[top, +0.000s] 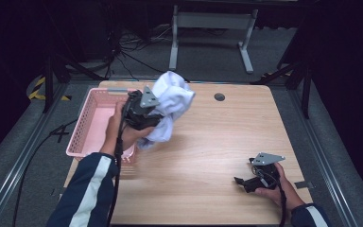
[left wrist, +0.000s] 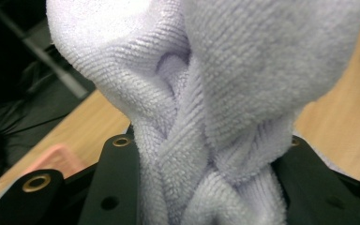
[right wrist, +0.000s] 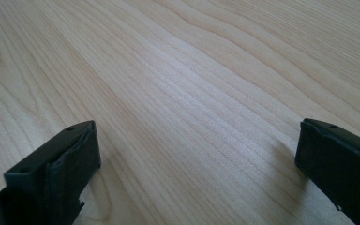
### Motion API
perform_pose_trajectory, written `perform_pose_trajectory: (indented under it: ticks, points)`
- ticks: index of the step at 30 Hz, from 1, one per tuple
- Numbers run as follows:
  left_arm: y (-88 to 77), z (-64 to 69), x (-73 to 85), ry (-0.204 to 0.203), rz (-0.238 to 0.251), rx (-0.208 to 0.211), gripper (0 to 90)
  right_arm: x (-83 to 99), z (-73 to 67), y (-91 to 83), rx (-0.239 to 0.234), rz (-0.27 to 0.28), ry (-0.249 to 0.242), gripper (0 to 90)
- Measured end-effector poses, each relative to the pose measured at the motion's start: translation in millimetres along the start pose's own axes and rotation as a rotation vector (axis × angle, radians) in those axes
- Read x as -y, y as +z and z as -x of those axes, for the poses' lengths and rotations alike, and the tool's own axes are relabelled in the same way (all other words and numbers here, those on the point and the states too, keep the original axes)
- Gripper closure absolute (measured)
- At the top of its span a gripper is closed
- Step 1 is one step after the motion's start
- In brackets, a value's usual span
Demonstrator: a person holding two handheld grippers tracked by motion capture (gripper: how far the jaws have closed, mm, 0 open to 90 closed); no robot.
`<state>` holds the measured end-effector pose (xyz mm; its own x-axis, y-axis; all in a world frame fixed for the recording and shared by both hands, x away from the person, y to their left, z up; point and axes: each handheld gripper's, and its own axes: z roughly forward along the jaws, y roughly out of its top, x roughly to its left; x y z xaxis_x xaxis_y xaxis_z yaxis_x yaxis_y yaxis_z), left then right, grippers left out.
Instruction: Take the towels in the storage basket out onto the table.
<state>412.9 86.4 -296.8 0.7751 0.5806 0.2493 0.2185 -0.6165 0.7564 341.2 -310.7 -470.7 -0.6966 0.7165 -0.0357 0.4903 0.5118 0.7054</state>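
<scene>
A bunched white towel point(top: 172, 106) hangs in the air over the left part of the wooden table point(top: 208, 156), beside the pink basket point(top: 92, 125). My left gripper point(top: 144, 111) is shut on the towel; in the left gripper view the terry cloth point(left wrist: 206, 136) is squeezed into a thick twist between the two black jaws. My right gripper point(top: 246, 182) rests low at the table's front right with its jaws open. In the right gripper view its fingertips point(right wrist: 61, 164) stand wide apart over bare wood point(right wrist: 192, 103) with nothing between them.
The pink basket sits at the table's left edge, its inside mostly bare. A round grommet hole point(top: 219, 97) lies near the table's far edge. A metal frame point(top: 212, 28) and cables point(top: 123, 52) stand on the floor beyond the table.
</scene>
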Motion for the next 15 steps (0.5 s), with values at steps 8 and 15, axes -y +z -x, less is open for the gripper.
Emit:
perform_pose_trajectory:
  ticks: [8, 15]
  points:
    - [43.2, 52.1, -5.8, 0.066, -0.022, 0.146, 60.5, -0.1, 0.0, -0.1, -0.001, -0.001, 0.0, 0.6]
    - [79.9, 72.8, 13.1, 0.023, -0.058, 0.243, 41.5, 0.0, -0.1, -0.1, -0.002, -0.002, 0.002, 0.6]
